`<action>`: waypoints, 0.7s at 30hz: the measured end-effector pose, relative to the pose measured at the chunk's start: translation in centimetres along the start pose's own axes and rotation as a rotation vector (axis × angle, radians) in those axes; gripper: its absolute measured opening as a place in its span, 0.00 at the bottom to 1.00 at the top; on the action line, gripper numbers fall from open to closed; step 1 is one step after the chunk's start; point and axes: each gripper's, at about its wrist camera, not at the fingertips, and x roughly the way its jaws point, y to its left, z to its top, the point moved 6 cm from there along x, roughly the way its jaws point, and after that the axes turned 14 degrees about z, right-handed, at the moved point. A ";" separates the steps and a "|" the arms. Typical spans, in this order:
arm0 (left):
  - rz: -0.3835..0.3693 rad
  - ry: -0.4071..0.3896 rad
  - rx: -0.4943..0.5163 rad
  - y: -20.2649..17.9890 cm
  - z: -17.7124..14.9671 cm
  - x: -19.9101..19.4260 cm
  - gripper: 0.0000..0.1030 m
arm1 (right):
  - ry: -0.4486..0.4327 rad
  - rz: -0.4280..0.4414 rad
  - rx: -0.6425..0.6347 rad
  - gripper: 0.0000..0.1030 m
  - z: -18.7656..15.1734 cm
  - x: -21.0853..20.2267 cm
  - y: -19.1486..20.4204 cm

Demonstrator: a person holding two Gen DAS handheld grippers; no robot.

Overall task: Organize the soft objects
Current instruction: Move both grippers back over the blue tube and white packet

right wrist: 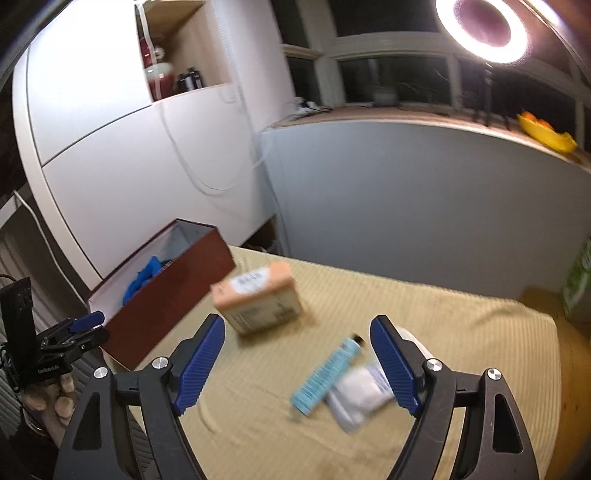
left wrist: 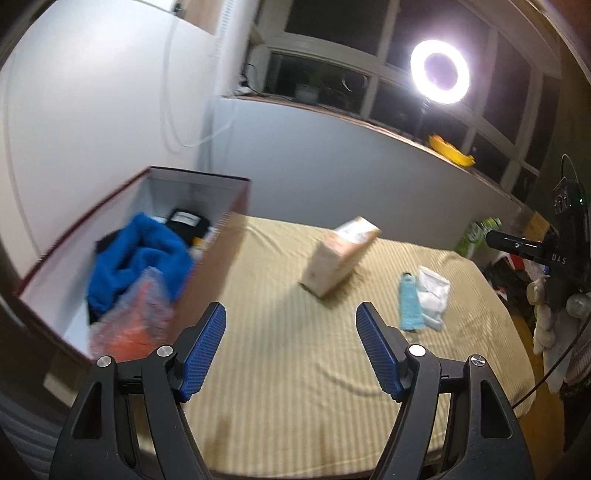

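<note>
A dark red box (left wrist: 236,210) (right wrist: 177,291) stands at the left of the tan cloth-covered table (left wrist: 288,369). It holds a blue fleece cloth (left wrist: 136,254) (right wrist: 146,277), a clear bag with something orange (left wrist: 133,317) and a black item (left wrist: 186,221). On the table lie a tan carton (left wrist: 338,254) (right wrist: 258,299), a light blue tube (left wrist: 408,299) (right wrist: 327,373) and a white pouch (left wrist: 432,295) (right wrist: 360,395). My left gripper (left wrist: 291,332) is open and empty beside the box. My right gripper (right wrist: 299,350) is open and empty above the tube and pouch.
A bright ring light (left wrist: 439,72) (right wrist: 482,26) stands on the windowsill beside a yellow bowl (left wrist: 450,149) (right wrist: 546,133). White cabinets (right wrist: 147,155) stand behind the box. The left gripper shows at the left edge of the right wrist view (right wrist: 85,325).
</note>
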 end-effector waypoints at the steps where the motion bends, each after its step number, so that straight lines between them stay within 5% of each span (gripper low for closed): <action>1: -0.009 0.005 0.014 -0.9 -0.2 0.2 0.71 | 0.000 -0.011 0.008 0.76 -0.5 -0.5 -0.6; 21: -0.066 0.059 0.340 -16.8 -1.9 5.9 0.71 | 0.026 -0.018 0.335 0.76 -7.2 0.6 -11.2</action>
